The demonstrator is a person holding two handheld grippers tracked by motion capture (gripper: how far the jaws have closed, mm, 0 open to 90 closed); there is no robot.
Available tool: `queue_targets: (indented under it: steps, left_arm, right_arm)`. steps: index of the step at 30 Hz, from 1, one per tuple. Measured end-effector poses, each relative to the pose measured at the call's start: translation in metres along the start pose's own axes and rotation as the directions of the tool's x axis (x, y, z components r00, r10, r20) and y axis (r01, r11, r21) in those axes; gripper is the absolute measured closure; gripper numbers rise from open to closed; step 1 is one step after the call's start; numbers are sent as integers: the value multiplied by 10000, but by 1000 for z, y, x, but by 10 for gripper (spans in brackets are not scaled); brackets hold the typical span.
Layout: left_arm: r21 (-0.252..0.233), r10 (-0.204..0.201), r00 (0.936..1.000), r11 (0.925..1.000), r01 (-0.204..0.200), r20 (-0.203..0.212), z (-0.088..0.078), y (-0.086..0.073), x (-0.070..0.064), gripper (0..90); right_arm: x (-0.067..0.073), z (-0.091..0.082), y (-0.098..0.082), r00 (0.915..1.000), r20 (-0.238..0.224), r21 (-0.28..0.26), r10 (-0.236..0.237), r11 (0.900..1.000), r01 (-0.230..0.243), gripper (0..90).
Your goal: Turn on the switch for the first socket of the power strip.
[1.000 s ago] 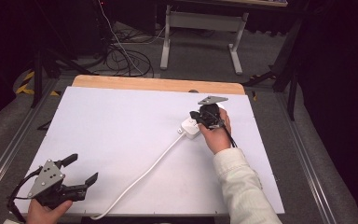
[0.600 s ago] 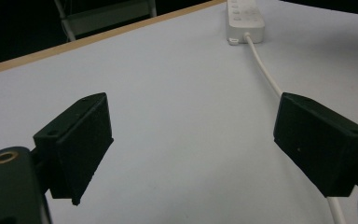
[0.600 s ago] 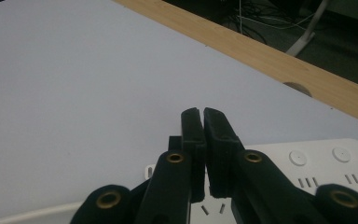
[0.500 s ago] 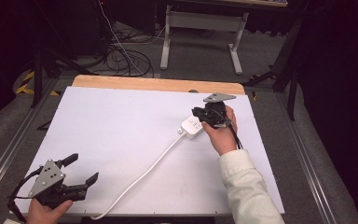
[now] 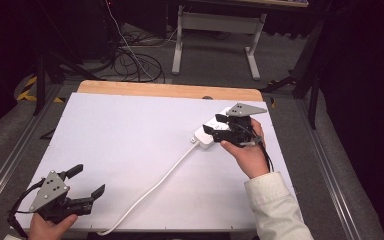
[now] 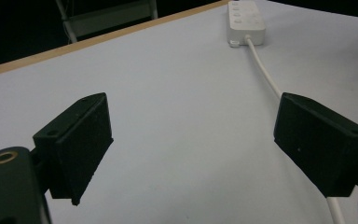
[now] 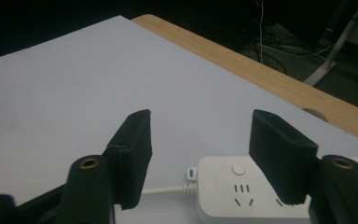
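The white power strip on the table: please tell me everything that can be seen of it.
The white rectangular plastic power strip lies flat on the white table top, toward its far right part. Its top carries a round button and socket slots. A white cord leaves one short end and runs to the near edge. The right gripper hangs open above it; contact cannot be told.

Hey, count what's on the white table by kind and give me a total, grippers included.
Power strip, white, with its cord: 1
Left hand-held gripper, open: 1
Right hand-held gripper, open, over the strip: 1
Total: 3
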State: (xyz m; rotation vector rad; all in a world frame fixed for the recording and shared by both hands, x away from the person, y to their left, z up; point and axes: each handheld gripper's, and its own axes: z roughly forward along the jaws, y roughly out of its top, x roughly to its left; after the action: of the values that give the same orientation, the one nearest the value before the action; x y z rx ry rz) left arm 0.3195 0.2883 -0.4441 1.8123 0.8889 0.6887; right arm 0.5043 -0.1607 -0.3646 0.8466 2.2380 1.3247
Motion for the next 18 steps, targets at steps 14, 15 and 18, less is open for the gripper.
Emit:
queue_targets:
  steps: [14, 15, 18]
  left_arm:
    - [-94, -106, 9999, 9999, 106, 42, -1, 0, 0, 120]
    - [-81, -100, 9999, 9999, 100, 35, -1, 0, 0, 120]
    - [-106, -71, 10000, 9999, 71, 10, -1, 1, 1, 120]
  right_arm:
    - [18, -44, -22, 9976, -350, -246, 594, 9979, -603, 224]
    - [20, -47, -24, 9975, -435, -309, 556, 9979, -570, 209]
    - [23, -56, -32, 9977, -506, -464, 461, 9977, -485, 169]
